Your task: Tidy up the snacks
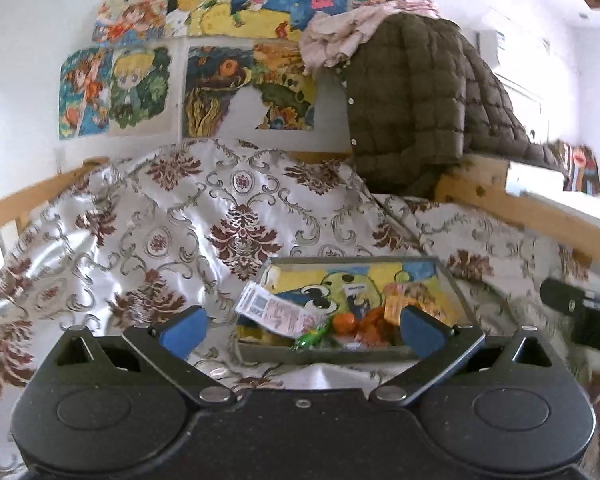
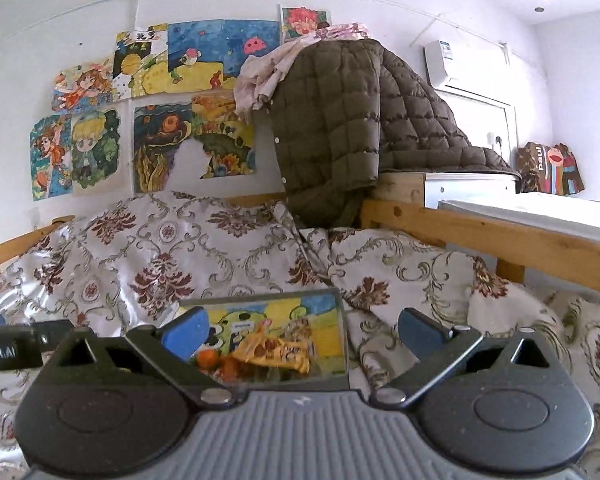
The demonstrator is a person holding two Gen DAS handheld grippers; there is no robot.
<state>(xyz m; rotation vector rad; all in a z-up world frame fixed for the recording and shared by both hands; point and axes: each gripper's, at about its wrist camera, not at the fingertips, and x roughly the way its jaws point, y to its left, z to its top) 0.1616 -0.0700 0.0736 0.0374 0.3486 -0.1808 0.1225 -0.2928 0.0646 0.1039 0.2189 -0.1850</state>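
Observation:
A shallow tray point(image 1: 456, 292) with a cartoon picture on its floor lies on the patterned bedspread. Inside it are a white-and-pink packet point(image 1: 274, 310), a green wrapped sweet point(image 1: 312, 336), orange wrapped snacks point(image 1: 364, 326) and a yellow-orange packet point(image 1: 394, 304). My left gripper point(image 1: 302, 326) hovers just before the tray's near edge, open, nothing between its blue pads point(image 1: 184, 330). In the right wrist view the same tray point(image 2: 342, 308) holds a yellow snack packet point(image 2: 272, 350) and orange sweets point(image 2: 210, 360). My right gripper point(image 2: 302, 330) is open and holds nothing.
A flowered bedspread point(image 1: 204, 216) covers the bed inside a wooden frame point(image 2: 480, 228). A brown quilted jacket point(image 2: 340, 128) hangs over a cabinet at the back. Drawings point(image 2: 152, 100) cover the wall. The other gripper's black body point(image 1: 580, 312) shows at the right edge.

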